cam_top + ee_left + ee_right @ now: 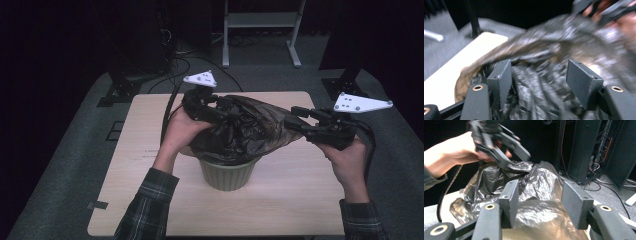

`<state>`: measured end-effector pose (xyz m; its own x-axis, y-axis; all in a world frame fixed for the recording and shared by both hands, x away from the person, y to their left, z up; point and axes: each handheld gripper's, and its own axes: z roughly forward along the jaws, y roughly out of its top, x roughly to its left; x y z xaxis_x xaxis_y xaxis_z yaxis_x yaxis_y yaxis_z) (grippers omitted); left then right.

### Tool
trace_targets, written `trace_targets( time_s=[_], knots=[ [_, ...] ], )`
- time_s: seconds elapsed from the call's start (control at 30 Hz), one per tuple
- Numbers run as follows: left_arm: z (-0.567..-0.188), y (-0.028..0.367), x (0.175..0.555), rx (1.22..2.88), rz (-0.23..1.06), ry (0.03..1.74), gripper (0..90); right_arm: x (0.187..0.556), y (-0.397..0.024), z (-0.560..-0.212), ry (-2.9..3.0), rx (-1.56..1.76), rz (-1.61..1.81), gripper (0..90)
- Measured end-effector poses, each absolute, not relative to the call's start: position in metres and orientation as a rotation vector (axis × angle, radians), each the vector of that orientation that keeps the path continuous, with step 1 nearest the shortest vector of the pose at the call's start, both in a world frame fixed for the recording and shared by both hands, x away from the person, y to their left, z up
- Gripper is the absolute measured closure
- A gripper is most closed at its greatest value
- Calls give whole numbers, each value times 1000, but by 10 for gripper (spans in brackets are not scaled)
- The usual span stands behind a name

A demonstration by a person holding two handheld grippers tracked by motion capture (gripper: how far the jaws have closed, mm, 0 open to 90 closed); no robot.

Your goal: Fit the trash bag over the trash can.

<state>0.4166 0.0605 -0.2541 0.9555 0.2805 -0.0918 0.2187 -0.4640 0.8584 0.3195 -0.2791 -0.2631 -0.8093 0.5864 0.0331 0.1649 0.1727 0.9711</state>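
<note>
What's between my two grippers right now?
The black bin bag, bunched over the green bin, spans between left gripper and right gripper, per the high view.

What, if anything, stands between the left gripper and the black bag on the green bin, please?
Nothing visible does. The left gripper is right at the crumpled black bag above the green bin, and in the left gripper view the bag's folds already lie between its open jaws.

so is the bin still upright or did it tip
Upright: the green bin stands on its base on the table, with the black bag bunched over its rim.
</note>
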Motion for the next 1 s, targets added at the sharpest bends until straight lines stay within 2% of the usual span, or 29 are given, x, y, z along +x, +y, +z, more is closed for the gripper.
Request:
trace_targets(
  time_s=[0.07, 0.43, 0.5, 0.53, 0.63, 0.7, 0.8, 1.0],
  knots=[
    [-263, 54, 423, 2119, 29, 368, 376, 319, -281, -265, 2109, 717, 1673, 471],
    [-289, 29, 432, 2380, 12, 488, 366, 318, -283, -269, 2113, 725, 1671, 469],
    [-293, 24, 433, 2427, -25, 515, 365, 318, -281, -270, 2119, 725, 1669, 469],
    [-298, 17, 434, 2528, -20, 533, 358, 318, -280, -271, 2120, 723, 1671, 468],
    [-304, 9, 434, 2580, -46, 530, 352, 317, -279, -272, 2127, 718, 1671, 466],
    [-303, 9, 434, 2569, -59, 531, 330, 316, -279, -272, 2130, 719, 1672, 465],
    [-291, 20, 427, 2458, -11, 533, 285, 314, -281, -272, 2133, 715, 1669, 458],
    [-267, 46, 408, 2303, 53, 494, 271, 304, -287, -272, 2130, 696, 1673, 454]
  ],
)
